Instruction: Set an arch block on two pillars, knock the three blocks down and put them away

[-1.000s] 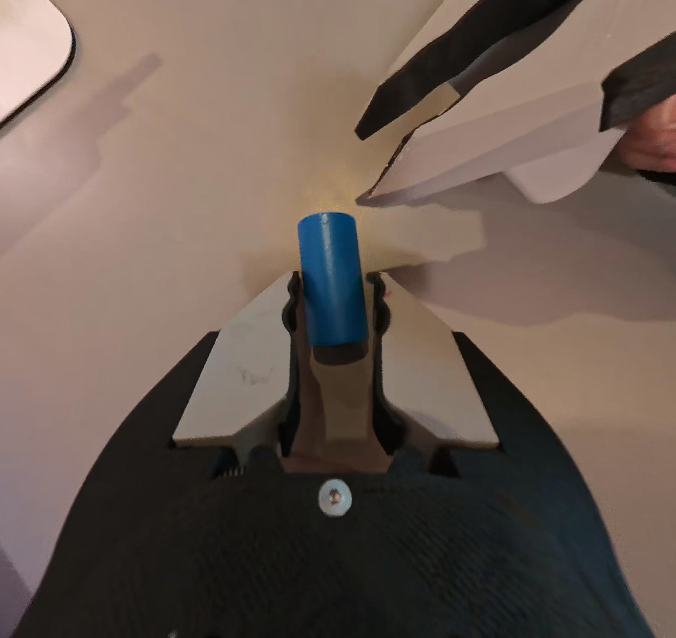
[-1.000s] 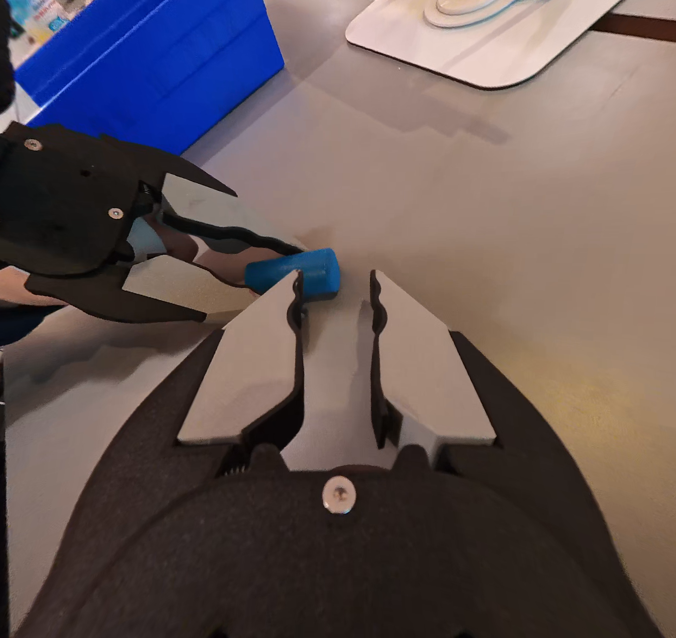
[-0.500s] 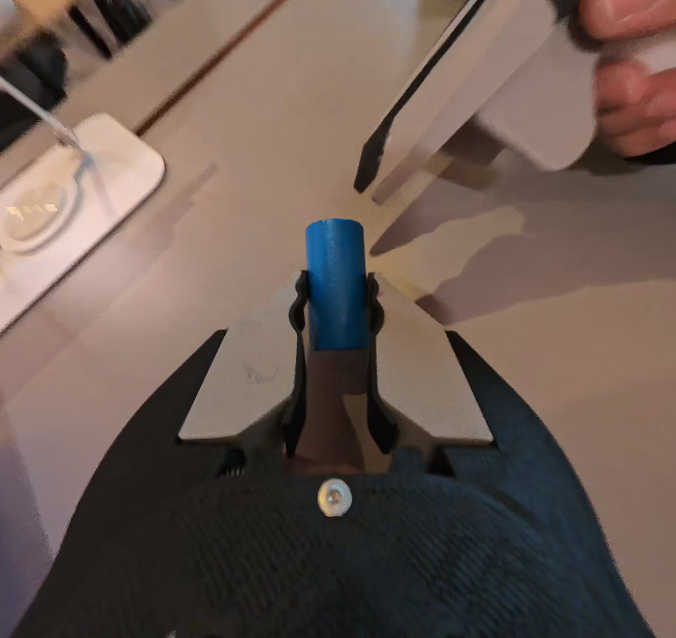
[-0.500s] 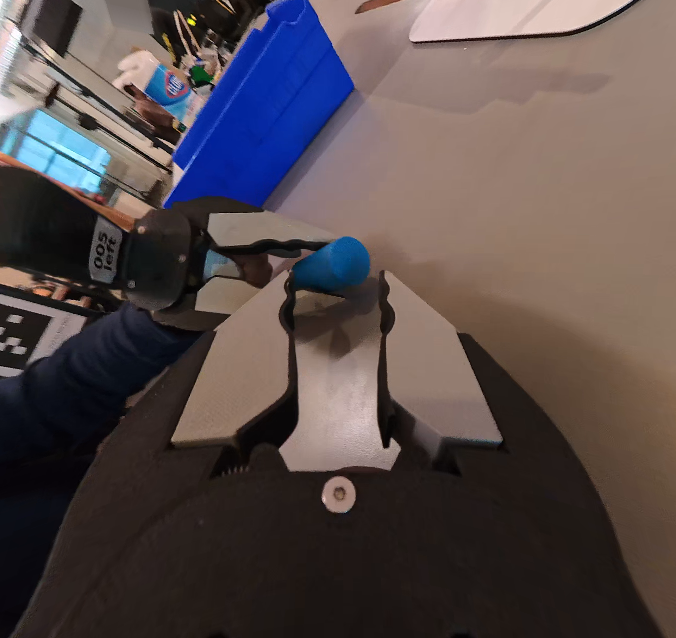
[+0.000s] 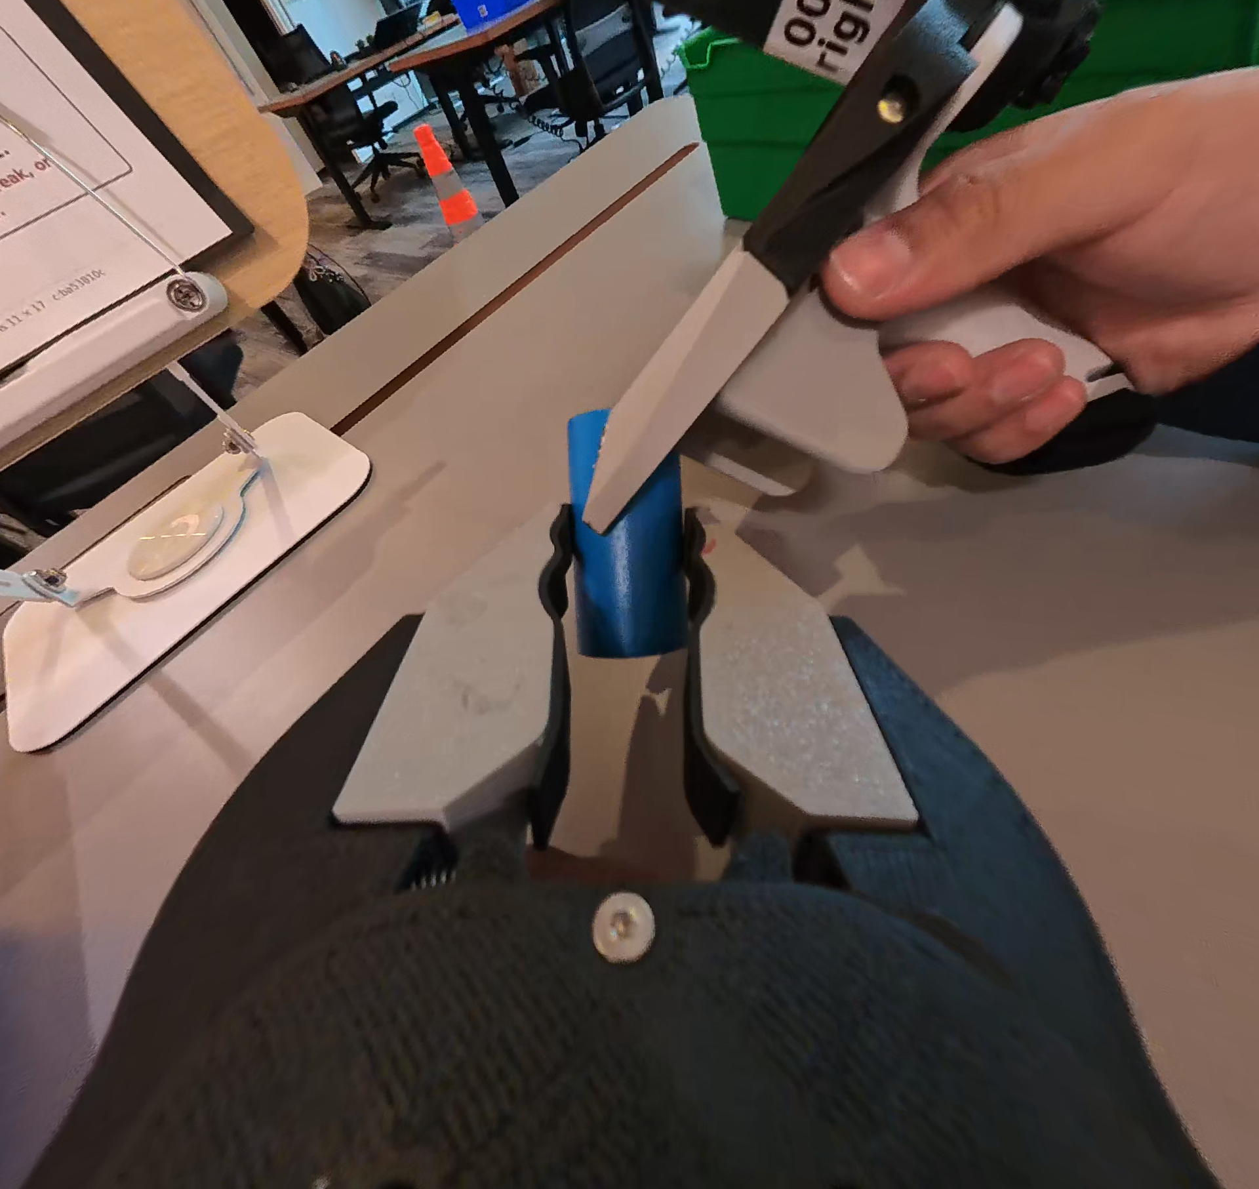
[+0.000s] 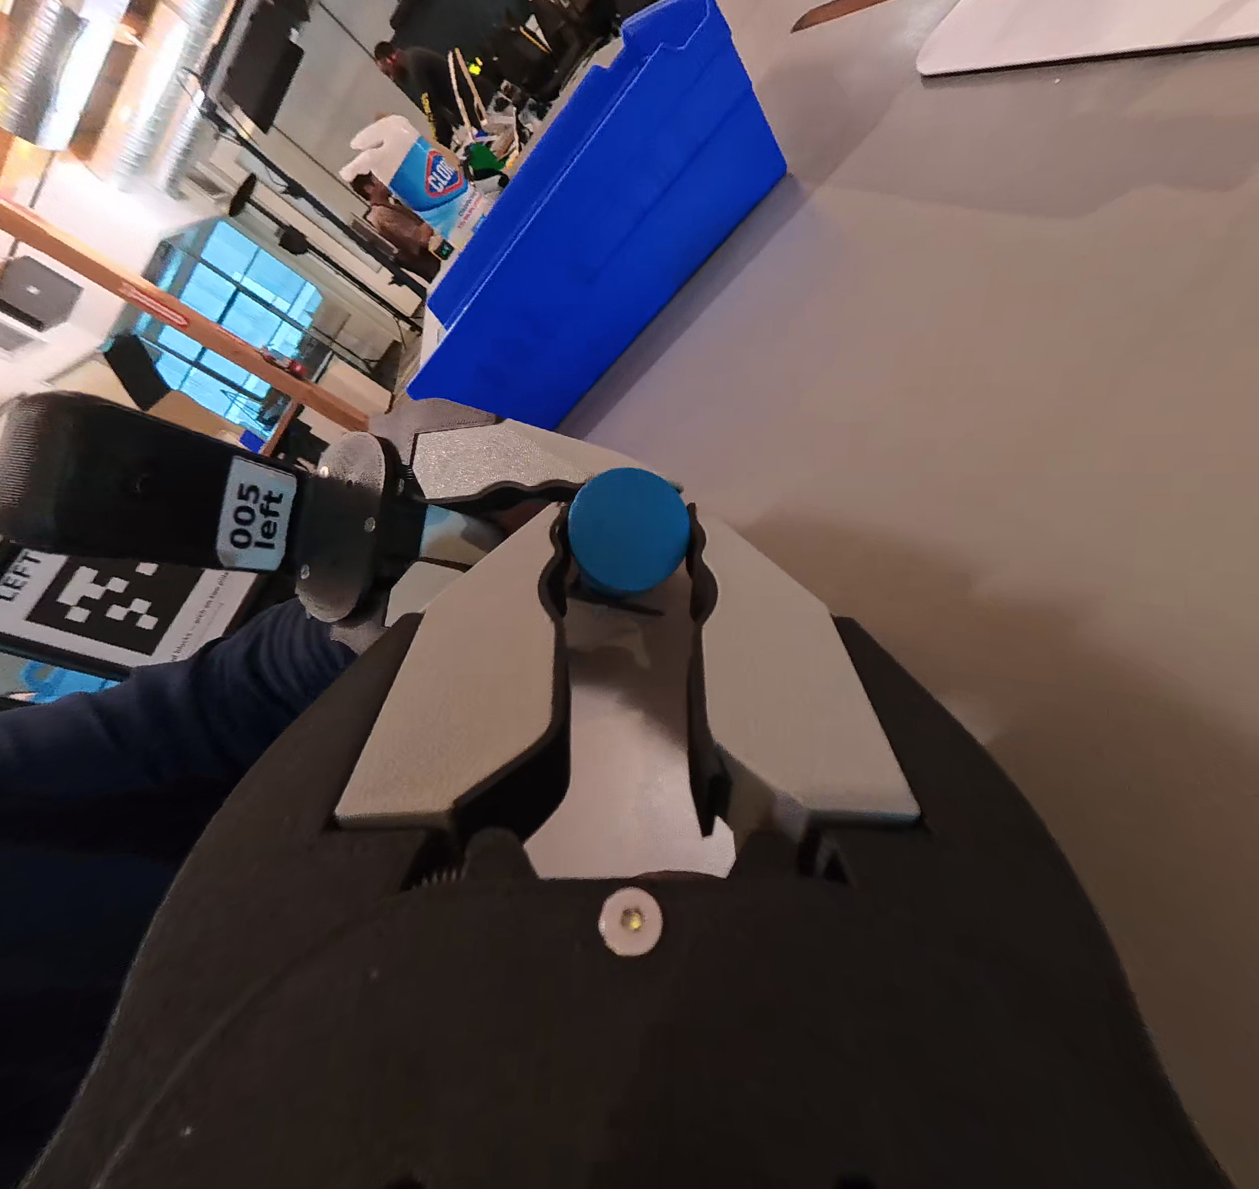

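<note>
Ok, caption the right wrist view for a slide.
Both grippers clamp one blue cylinder above the grey table.

Counted across both views: 1 blue cylinder block (image 5: 627,584), 2 claws, the left claw (image 5: 627,567) and the right claw (image 6: 627,560), 1 blue bin (image 6: 599,223), 1 green bin (image 5: 756,114), 1 white base plate (image 5: 170,563), 1 orange cone (image 5: 446,175), 1 hand (image 5: 1063,270), all around 1 grey counter (image 5: 1022,611).

An open-plan office or lab, probably: rows of desks (image 5: 436,59) with office chairs (image 5: 368,127), monitors, an orange traffic cone (image 5: 446,178), plastic storage bins (image 6: 599,216).
</note>
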Tool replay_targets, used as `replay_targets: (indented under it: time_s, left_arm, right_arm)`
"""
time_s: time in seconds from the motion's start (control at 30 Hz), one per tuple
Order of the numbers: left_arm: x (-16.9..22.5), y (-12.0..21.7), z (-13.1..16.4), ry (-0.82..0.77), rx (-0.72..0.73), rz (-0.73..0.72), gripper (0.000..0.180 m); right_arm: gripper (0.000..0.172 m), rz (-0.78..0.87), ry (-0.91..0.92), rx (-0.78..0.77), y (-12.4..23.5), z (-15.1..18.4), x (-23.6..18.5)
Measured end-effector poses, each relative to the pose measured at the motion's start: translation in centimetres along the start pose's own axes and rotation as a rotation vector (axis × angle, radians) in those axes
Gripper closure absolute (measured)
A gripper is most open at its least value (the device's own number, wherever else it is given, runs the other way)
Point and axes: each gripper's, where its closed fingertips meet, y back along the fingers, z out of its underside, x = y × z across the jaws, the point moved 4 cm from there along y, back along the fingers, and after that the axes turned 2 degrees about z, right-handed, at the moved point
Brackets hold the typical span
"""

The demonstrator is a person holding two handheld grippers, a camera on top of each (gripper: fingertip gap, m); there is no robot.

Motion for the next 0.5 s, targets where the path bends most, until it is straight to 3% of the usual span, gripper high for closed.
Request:
replay_targets:
  time_s: [0.3,0.5]
  left_arm:
    - [0.5,0.0,0.5,-0.041,-0.058,-0.034,0.149]
    - [0.6,0.3,1.4,-0.032,-0.113,0.009,0.132]
  right_arm:
    - [0.141,0.142,0.162,-0.042,0.3,0.0,-0.2]
    - [0.141,0.342,0.314,-0.125,2.5,-0.2,0.7]
